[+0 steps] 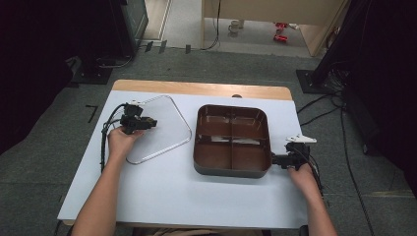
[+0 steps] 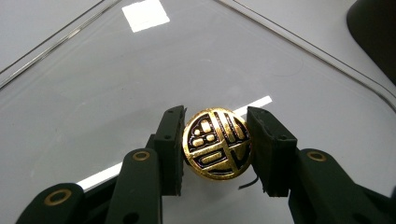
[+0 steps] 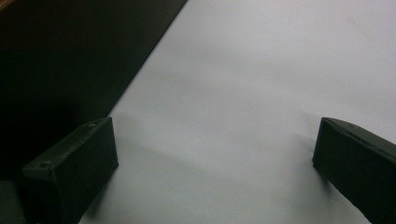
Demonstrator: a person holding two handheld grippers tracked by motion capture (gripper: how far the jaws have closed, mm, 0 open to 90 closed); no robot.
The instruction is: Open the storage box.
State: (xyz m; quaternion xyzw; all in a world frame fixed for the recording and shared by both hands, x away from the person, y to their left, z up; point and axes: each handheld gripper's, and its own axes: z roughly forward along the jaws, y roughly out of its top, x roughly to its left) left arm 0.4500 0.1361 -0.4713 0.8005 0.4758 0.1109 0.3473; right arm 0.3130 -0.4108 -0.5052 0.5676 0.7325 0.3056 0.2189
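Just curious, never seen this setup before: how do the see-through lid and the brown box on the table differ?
The clear lid is flat and transparent, while the brown box is deep and opaque. The lid is one plain sheet with a gold knob; the box is split into four compartments. The left tool is shut on the lid's knob; the right tool sits open beside the box. Both are rounded squares of similar size.

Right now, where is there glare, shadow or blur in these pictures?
Left gripper view: bright glare patches on the clear lid; the gold knob between the left gripper is sharp and shiny. Right gripper view: soft focus, the right gripper throwing faint shadows on the white table, dark at upper left. High view: slightly blurry, dark corners, reflections inside the brown tray.
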